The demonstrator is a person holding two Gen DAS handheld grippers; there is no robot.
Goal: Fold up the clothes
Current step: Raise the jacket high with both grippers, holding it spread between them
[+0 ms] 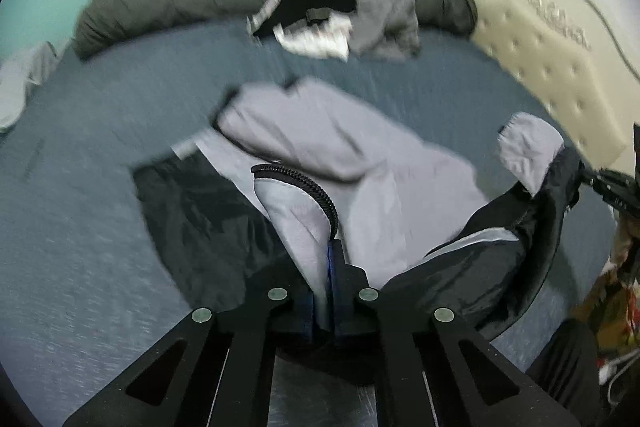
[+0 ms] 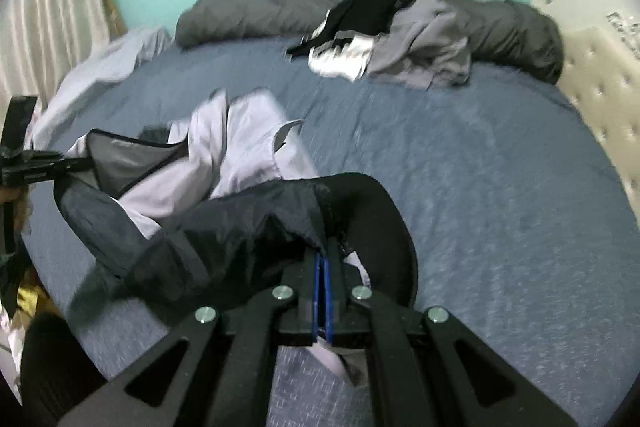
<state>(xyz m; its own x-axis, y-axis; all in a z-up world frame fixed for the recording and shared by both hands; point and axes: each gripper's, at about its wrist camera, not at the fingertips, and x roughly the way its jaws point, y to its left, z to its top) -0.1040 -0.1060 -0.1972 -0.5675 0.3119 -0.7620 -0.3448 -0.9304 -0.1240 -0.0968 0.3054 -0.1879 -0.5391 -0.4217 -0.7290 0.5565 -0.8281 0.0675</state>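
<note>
A black jacket with a pale grey lining (image 1: pixel 360 163) lies spread on the blue bed, lining up. My left gripper (image 1: pixel 331 247) is shut on its zipper edge (image 1: pixel 316 187), holding that part lifted. My right gripper (image 2: pixel 324 251) is shut on the dark hem and black cuff (image 2: pixel 372 211) of the same jacket (image 2: pixel 224 227). Each gripper also shows in the other's view: the right gripper (image 1: pixel 592 179) pinching cloth at the right edge, the left gripper (image 2: pixel 60 163) pinching a dark corner at the left edge. The jacket hangs stretched between them.
A heap of black, white and grey clothes (image 1: pixel 340 15) lies at the far side of the bed (image 2: pixel 480 167), against a rolled dark grey duvet (image 2: pixel 256 15). A cream tufted headboard (image 1: pixel 560 67) stands to the right. Pale cloth (image 2: pixel 104 67) lies at the left edge near a curtain.
</note>
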